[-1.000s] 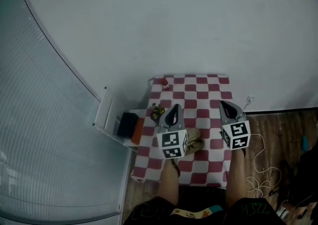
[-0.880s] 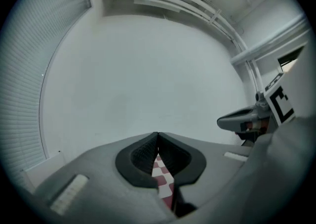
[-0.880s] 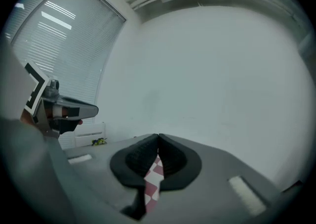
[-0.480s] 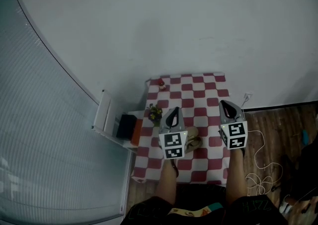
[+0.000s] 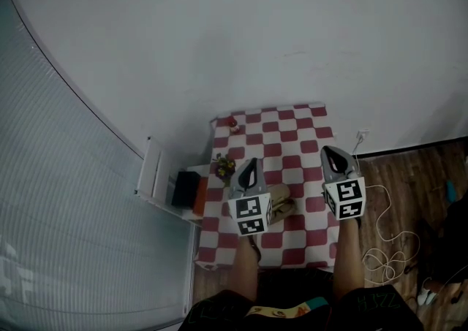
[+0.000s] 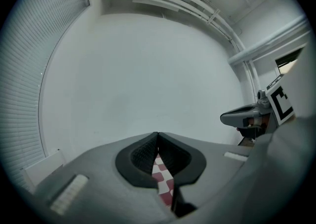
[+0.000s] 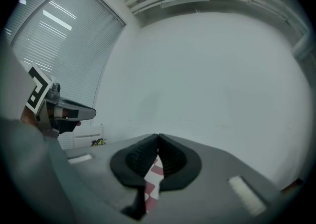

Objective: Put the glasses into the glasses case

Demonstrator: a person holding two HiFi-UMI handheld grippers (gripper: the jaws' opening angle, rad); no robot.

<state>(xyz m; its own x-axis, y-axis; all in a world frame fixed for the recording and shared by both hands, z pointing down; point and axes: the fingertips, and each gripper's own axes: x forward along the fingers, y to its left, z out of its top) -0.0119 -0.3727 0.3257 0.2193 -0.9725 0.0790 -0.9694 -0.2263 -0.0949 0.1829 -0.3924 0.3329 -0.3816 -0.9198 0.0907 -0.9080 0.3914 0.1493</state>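
Note:
A small table with a red-and-white checked cloth [image 5: 289, 143] stands against the white wall. A tan glasses case [image 5: 281, 199] lies near its front, half hidden behind my left gripper [image 5: 251, 164]. The glasses themselves I cannot make out. My left gripper [image 6: 157, 134] is held above the table's left side, tips touching, nothing between them. My right gripper [image 5: 327, 151] hovers over the right edge, also shut and empty [image 7: 158, 136]. Both point toward the wall.
A small red object [image 5: 233, 123] sits at the table's far left corner, and a little bunch of flowers [image 5: 224, 168] at the left edge. A low white shelf with a black box [image 5: 184, 190] stands to the left. White cable [image 5: 384, 245] lies on the wooden floor to the right.
The head view has tilted, so the table and both grippers sit slightly higher in the picture. Both grippers stay shut and hold their places over the table.

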